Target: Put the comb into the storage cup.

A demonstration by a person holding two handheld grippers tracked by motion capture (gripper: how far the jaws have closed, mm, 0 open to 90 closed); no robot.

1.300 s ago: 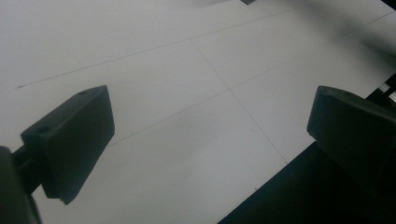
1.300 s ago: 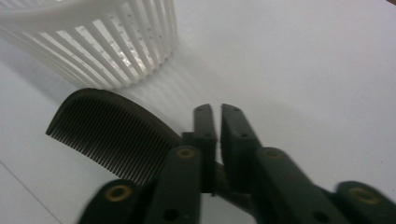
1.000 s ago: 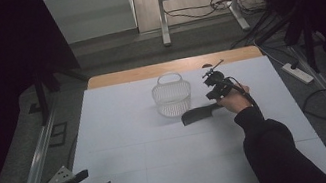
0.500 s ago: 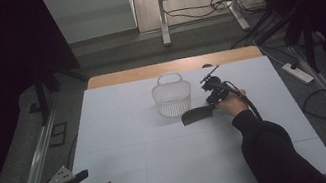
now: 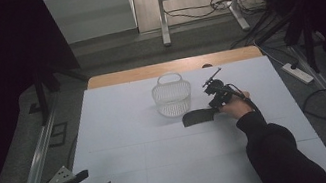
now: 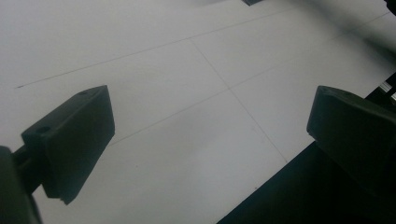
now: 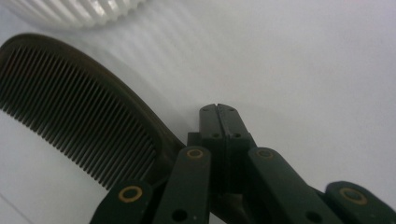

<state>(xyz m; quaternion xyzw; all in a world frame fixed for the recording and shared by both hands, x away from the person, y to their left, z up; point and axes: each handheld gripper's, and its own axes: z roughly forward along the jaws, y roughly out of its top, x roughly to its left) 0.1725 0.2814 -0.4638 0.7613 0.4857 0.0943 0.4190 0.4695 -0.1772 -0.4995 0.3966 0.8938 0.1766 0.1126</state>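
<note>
A dark comb (image 5: 198, 116) lies flat on the white table sheet (image 5: 134, 142), just in front of a white ribbed basket (image 5: 172, 99). My right gripper (image 5: 215, 104) sits at the comb's right end, its jaws pressed together with nothing between the tips. In the right gripper view the comb (image 7: 79, 107) shows broadside and its handle end runs under the shut gripper (image 7: 217, 111); I cannot tell whether they touch. My left gripper (image 5: 96, 182) rests at the table's near left corner, open and empty. Its fingers (image 6: 74, 140) stand wide apart above bare sheet.
The basket's rim (image 7: 70, 11) is close beyond the comb in the right gripper view. The table's front edge (image 6: 280, 186) runs under my left gripper. A wooden strip (image 5: 172, 67) borders the far side, with metal rails (image 5: 37, 164) along the left.
My right hand has shifted slightly toward me and to the left beside the comb. The comb, the basket and my left gripper have stayed where they were.
</note>
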